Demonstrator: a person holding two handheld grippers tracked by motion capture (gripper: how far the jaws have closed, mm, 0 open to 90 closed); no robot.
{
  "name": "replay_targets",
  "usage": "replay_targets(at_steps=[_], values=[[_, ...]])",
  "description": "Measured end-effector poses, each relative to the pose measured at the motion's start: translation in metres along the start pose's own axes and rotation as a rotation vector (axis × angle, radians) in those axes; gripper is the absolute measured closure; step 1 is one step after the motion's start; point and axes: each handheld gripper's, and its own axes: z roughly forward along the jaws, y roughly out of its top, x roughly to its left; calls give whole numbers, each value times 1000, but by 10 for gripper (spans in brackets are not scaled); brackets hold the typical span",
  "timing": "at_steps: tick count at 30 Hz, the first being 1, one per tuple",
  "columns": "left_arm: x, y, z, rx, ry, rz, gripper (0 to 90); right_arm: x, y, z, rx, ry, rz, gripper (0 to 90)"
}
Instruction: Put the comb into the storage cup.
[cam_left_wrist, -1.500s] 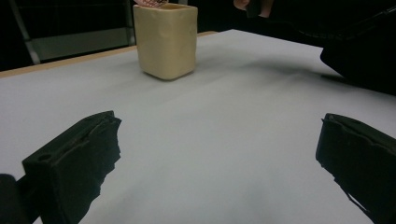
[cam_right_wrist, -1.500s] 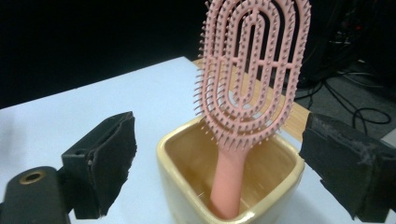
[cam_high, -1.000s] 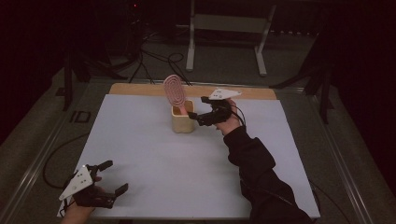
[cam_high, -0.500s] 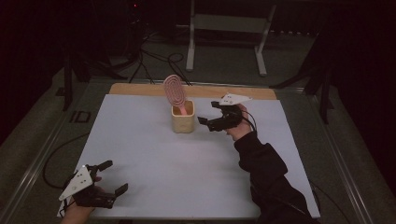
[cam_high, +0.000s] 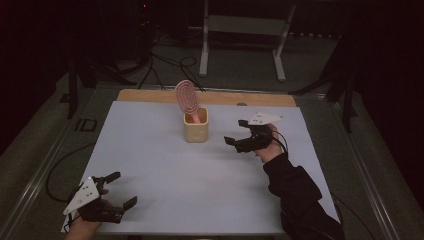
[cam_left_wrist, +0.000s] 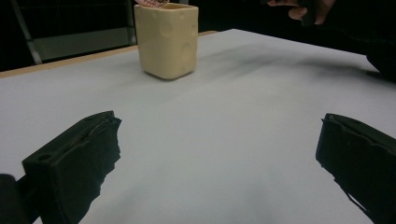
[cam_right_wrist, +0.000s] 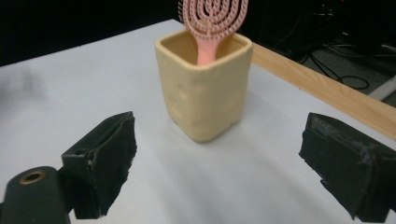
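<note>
Cup (cam_high: 196, 131) was my landmark in the high view: a pale yellow, square-sided holder standing upright on the white table sheet (cam_high: 200, 175), toward the far middle of it. A pink hairbrush (cam_high: 186, 97) stood in the cup handle-down, its oval head rising above the rim and leaning slightly away. My right claw (cam_high: 236, 134) hovered to the right of the cup, near it but clearly apart, its jaws spread wide and pointing at the cup's side; nothing was held. My left claw (cam_high: 121, 189) sat well apart from the cup, at the near left corner of the sheet, jaws also spread wide and empty. A strip of bare wooden edge (cam_high: 150, 95) ran behind the cup.

In the left gripper view, my two black jaws stood far apart at the bottom corners with only white sheet between them. The cup (cam_left_wrist: 167, 39) stood well beyond them, up and a little left of centre, with a sliver of the pink brush (cam_left_wrist: 150, 3) at its rim. My right hand (cam_left_wrist: 306, 9) showed beyond and to the right of the cup.

In the right gripper view, the cup (cam_right_wrist: 203, 88) stood just ahead of my wide-open jaws, centred between them and untouched. The brush handle (cam_right_wrist: 206, 49) dropped into the cup's mouth.
</note>
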Motion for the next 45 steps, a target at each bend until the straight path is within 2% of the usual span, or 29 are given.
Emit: replay_targets(at_steps=[12,17,27,33,38,45], values=[[0,0,0,0,1,0,0,1,-25,-27,-5,-12,27,101],[0,0,0,2,1,-1,0,8,-32,-39,0,-11,9,101],[-1,0,0,0,2,3,0,22,-53,-57,11,-14,14,101],[0,0,0,1,3,2,0,30,-66,-69,11,-23,-6,101],[-1,0,0,1,3,3,0,36,-76,-80,9,-24,24,101],[-1,0,0,3,4,1,0,45,-92,-92,1,-5,40,100]])
